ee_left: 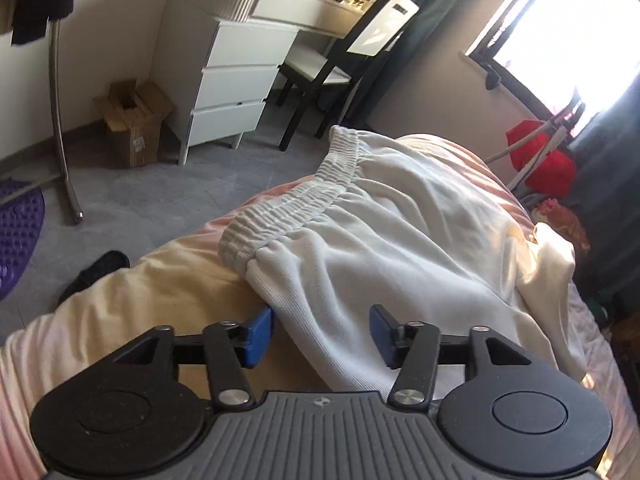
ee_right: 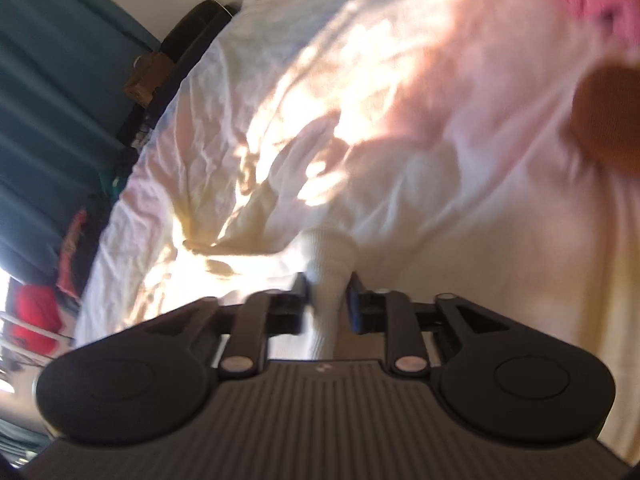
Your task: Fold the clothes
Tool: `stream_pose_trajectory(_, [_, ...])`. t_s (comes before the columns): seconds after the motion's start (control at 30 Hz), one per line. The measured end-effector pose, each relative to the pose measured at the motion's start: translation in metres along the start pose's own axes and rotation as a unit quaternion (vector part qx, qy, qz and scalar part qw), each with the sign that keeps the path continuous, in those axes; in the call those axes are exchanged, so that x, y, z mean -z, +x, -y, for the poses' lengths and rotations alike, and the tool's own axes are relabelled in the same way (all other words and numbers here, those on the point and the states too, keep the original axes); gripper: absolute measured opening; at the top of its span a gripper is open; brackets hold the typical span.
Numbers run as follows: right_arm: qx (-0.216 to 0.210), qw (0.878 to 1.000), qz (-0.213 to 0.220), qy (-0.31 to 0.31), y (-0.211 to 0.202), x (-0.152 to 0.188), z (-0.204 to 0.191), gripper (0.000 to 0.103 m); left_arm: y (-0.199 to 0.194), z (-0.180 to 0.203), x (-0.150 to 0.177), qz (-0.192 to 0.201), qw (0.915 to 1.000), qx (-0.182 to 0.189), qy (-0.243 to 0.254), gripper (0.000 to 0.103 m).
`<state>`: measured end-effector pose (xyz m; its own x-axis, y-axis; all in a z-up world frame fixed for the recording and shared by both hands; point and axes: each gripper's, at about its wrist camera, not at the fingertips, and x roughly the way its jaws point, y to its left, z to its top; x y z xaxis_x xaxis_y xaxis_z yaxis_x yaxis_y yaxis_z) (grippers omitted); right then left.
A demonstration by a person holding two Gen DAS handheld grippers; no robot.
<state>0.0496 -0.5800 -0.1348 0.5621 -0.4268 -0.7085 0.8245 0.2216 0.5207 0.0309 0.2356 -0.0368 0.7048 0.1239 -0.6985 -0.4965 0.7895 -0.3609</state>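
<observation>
A white garment [ee_left: 380, 240] with a gathered elastic waistband [ee_left: 296, 204] lies spread on the pale pink bed sheet [ee_left: 140, 300]. My left gripper [ee_left: 321, 332] hovers over its near edge, blue pads wide apart, open, with cloth lying below them and nothing pinched. In the blurred right wrist view the garment [ee_right: 400, 184] lies rumpled in sunlight. Its ribbed white cuff [ee_right: 328, 280] stands between the fingers of my right gripper [ee_right: 327, 300]. The jaws sit a little apart on either side of the cuff and look open around it.
Left of the bed are a white drawer desk [ee_left: 236, 80], a dark chair [ee_left: 340, 64], a cardboard box [ee_left: 134, 124], a chrome stand [ee_left: 60, 120], a purple mat [ee_left: 16, 232] and a black shoe [ee_left: 96, 276]. Red items [ee_left: 540, 160] sit by the window. A brown shape [ee_right: 608, 120] lies on the sheet.
</observation>
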Motion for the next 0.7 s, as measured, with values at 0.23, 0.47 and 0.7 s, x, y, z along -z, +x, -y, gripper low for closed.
stream_pose_trajectory(0.23, [-0.021,0.99,0.089,-0.108,-0.018,-0.004,-0.034,0.08,-0.03,0.067,0.023,0.068,0.9906,0.031,0.115,0.08])
stream_pose_trajectory(0.47, [-0.121,0.964,0.065,-0.228,0.005,0.028,-0.096,0.079,-0.014,0.157,0.058,0.077,0.9795,0.102,0.155,0.08])
stream_pose_trajectory(0.7, [-0.092,0.952,0.053,-0.288,0.051,0.049,-0.127,0.079,0.033,0.211,0.114,0.078,0.957,0.148,0.237,0.08])
